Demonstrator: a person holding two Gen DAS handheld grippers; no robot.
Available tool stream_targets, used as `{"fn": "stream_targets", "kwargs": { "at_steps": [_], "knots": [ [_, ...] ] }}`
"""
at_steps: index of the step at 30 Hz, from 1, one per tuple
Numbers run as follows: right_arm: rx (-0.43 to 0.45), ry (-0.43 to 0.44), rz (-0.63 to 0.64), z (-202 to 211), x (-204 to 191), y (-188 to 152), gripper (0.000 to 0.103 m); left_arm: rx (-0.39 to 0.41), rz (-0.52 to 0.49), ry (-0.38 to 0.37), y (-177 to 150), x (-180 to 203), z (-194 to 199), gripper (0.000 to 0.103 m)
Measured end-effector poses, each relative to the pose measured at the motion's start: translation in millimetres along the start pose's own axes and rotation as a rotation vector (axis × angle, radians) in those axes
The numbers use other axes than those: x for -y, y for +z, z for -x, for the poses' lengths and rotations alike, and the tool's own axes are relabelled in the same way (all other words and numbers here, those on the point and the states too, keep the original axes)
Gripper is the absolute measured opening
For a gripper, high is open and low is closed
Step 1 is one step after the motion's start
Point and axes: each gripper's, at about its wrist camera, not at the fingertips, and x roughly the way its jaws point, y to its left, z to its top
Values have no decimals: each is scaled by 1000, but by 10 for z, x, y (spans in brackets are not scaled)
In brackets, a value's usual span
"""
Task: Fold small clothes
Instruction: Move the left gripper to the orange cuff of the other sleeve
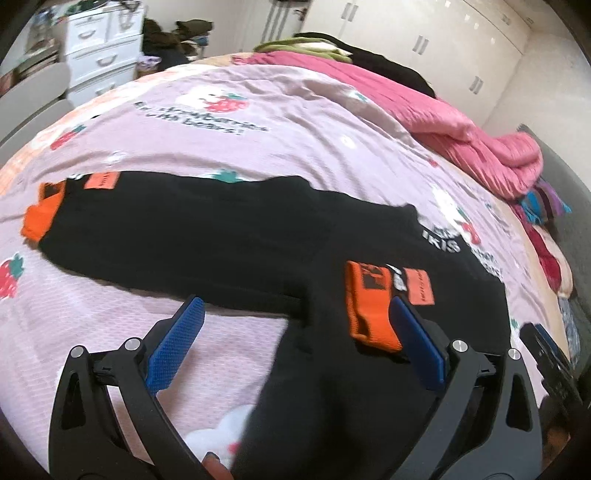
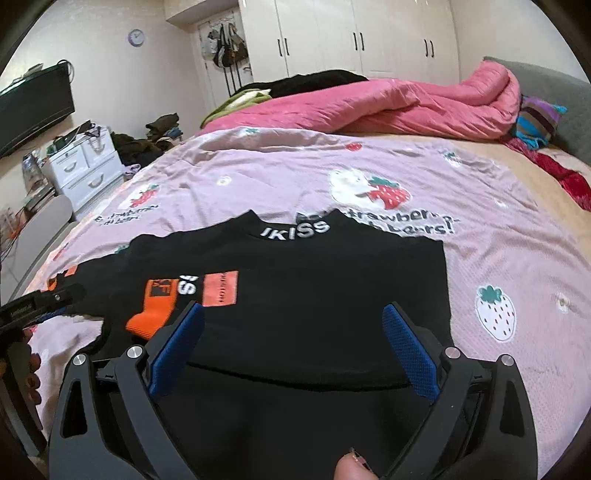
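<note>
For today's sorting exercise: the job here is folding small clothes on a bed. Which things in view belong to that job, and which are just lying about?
Belongs to the job:
black top
left gripper, open
right gripper, open
bedsheet, the work surface

Lying about:
pink quilt
striped cloth
white drawers
wardrobe
wall clock
</note>
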Motion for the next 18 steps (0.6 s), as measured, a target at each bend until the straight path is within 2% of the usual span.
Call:
{"fn": "stream_targets", "kwargs": {
  "at_steps": [6, 18],
  "knots": [
    [17, 16, 35, 33, -182, 28, 97, 27, 72, 38, 98, -248, 57, 94],
    [53, 84, 126, 141, -651, 79, 98, 75, 197, 161, 254, -815, 117, 94]
  ]
}}
